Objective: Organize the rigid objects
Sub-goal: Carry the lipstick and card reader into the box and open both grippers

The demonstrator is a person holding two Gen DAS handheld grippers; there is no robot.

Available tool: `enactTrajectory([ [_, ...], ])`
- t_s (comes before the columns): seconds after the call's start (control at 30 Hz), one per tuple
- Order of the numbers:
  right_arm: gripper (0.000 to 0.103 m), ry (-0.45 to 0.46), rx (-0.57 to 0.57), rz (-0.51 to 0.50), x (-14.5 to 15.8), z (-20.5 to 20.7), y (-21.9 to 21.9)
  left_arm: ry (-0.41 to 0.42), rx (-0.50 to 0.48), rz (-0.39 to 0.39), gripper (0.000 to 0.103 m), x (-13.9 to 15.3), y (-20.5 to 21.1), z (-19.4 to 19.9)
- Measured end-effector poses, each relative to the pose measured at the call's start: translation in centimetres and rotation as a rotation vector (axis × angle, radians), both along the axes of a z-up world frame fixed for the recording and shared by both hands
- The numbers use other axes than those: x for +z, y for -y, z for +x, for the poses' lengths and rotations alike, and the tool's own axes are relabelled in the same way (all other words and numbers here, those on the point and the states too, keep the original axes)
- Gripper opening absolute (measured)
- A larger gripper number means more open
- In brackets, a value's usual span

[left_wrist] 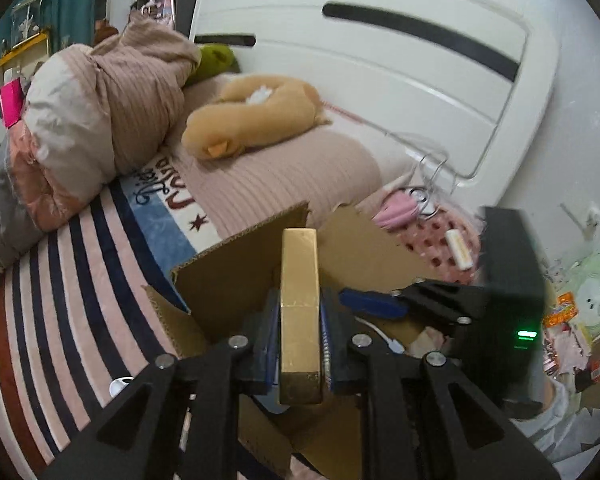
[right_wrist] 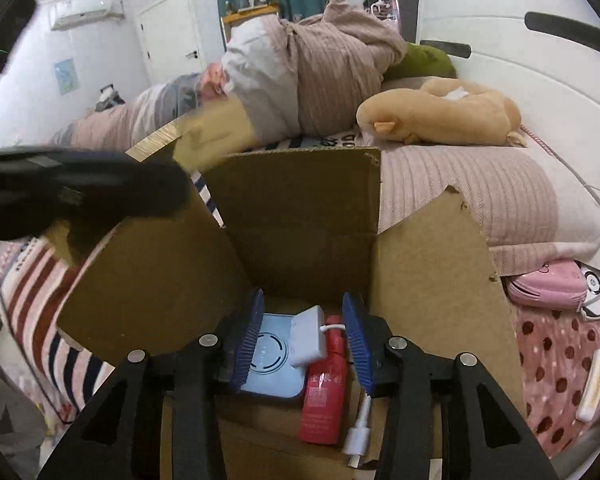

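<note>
Gold box (left_wrist: 300, 312) is clamped upright betw. the blue pads of the left gripper (left_wrist: 300, 332), held above the open cardboard box (left_wrist: 228, 276) on the bed. Right gripper (right_wrist: 306, 340) hangs over the box interior, jaws spread, gripping nothing. Inside: light-blue flat device (right_wrist: 274, 364), white adapter (right_wrist: 309, 336) w/ cable, red tube (right_wrist: 324, 396). Tan plush toy (right_wrist: 440, 116) lies well apart on the bedding.

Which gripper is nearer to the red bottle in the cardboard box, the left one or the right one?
Right. The right gripper is open just above the red bottle, which lies in the cardboard box. The left gripper is farther from the bottle, shut on a gold box.
</note>
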State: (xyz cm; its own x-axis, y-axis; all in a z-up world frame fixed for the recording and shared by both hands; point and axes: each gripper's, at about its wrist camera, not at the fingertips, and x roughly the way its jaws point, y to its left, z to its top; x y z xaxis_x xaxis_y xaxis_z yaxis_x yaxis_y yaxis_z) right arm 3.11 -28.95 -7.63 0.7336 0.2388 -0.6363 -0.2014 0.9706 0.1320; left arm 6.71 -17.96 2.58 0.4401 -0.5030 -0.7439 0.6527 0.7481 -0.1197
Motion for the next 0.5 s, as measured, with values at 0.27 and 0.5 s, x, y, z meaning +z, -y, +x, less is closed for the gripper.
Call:
enactTrajectory([
  [0.27,0.037,0.022,0.015,0.029,0.1,-0.8,0.4,-0.005,0.044,0.096,0.015,-2.3,1.6,1.6],
  [0.5,0.037,0.022,0.018,0.038,0.1,-1.1,0.3,-0.009,0.061,0.138,0.015,-3.3,1.7,2.3],
])
